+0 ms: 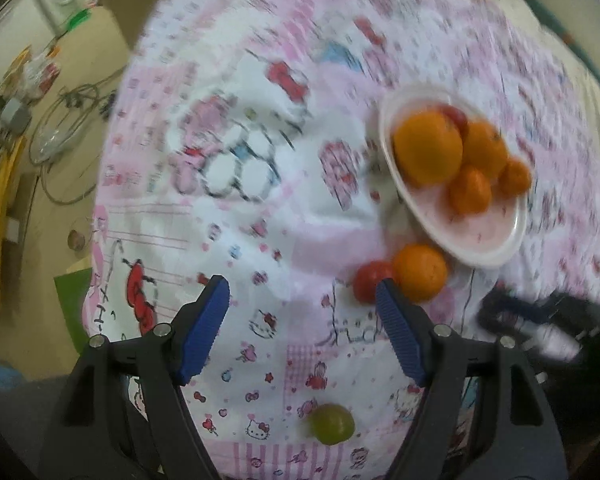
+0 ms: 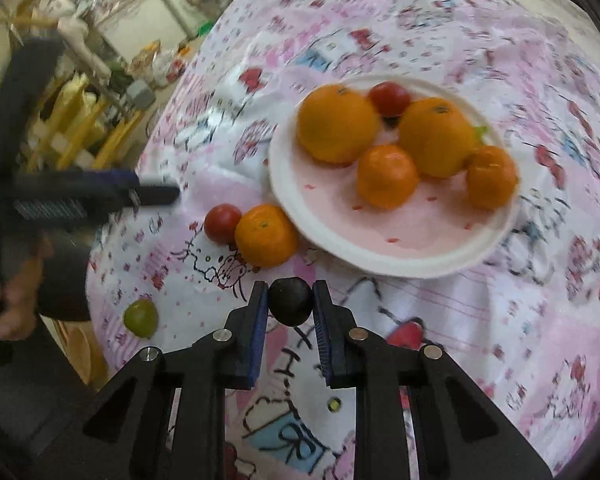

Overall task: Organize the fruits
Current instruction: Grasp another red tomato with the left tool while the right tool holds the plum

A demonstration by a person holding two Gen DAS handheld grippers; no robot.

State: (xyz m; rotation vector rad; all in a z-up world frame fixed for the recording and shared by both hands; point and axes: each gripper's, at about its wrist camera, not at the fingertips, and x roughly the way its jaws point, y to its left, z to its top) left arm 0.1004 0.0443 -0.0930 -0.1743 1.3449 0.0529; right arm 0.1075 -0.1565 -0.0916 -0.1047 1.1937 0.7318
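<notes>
R gripper clamped on dark fruit, just short of plate, prob headed there w/ the oranges. L gripper wide, nothing in it, pointing down at tabletop. Loose: tomato touching orange beside plate, green fruit apart.

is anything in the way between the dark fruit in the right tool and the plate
Nothing visible does. The right tool grips the dark fruit just short of the plate, whose near part is bare; the loose orange sits off to the left.
</notes>
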